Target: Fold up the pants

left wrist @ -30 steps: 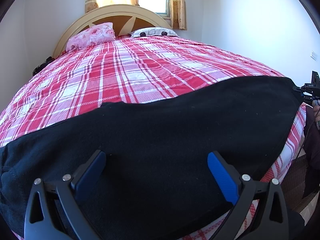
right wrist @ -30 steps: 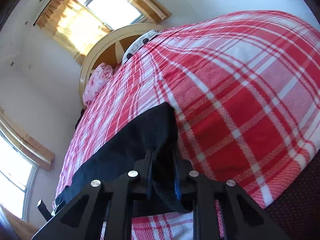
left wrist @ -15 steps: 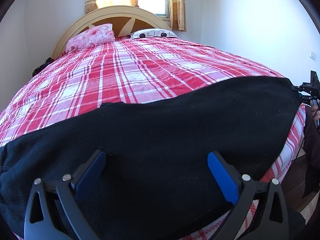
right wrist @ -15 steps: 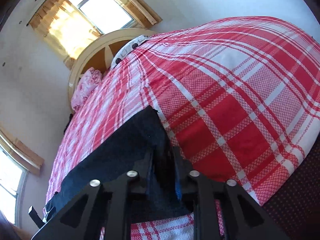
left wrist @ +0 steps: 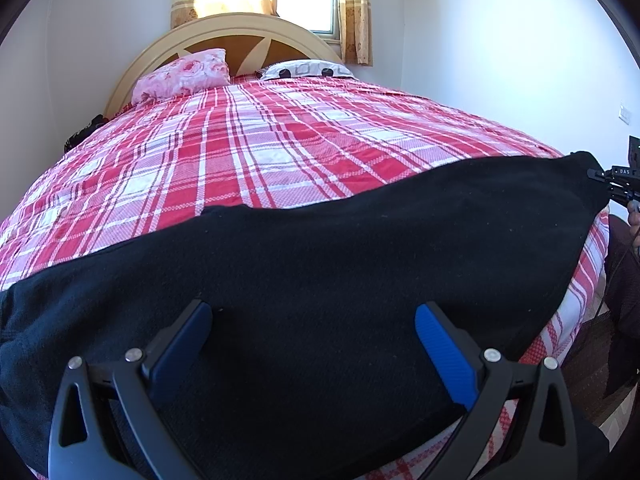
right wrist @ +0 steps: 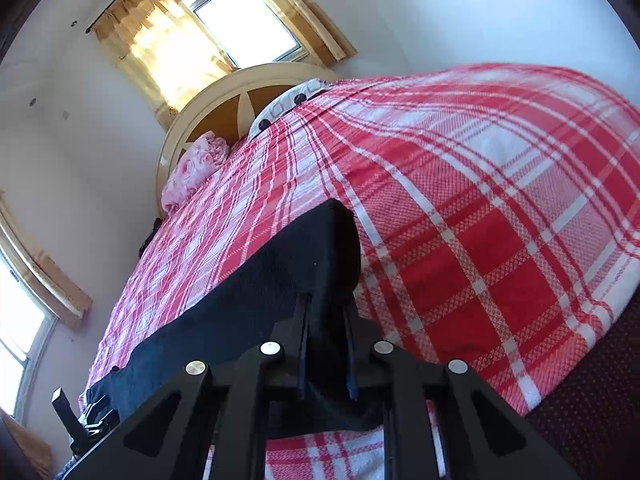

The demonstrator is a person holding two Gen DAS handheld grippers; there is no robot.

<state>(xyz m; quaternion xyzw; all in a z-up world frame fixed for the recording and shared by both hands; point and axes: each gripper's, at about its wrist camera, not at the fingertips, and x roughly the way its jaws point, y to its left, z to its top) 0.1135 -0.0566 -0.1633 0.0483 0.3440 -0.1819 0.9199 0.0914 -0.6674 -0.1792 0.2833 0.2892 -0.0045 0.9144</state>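
Black pants (left wrist: 360, 280) lie spread across the near end of the bed, from the left edge to the right corner. My left gripper (left wrist: 312, 312) hovers over their middle, open, its blue pads (left wrist: 444, 356) wide apart and holding nothing. My right gripper (right wrist: 326, 304) has the pants' right end (right wrist: 320, 248) between its jaws, which are closing on the cloth; the end stands raised in a peak off the cover. The right gripper (left wrist: 616, 184) also shows at the far right of the left wrist view. The left gripper (right wrist: 88, 420) appears low at the left of the right wrist view.
A red and white plaid cover (left wrist: 260, 152) spreads over the bed. A pink pillow (left wrist: 184, 72) and a white patterned pillow (left wrist: 304, 70) lean at the cream headboard (left wrist: 240, 28) under a curtained window. White walls stand left and right. Dark carpet (right wrist: 592, 420) lies beside the bed.
The right gripper has risen a little and rolled, and the pants' right end has lifted with it. The left gripper has stayed where it was, still open.
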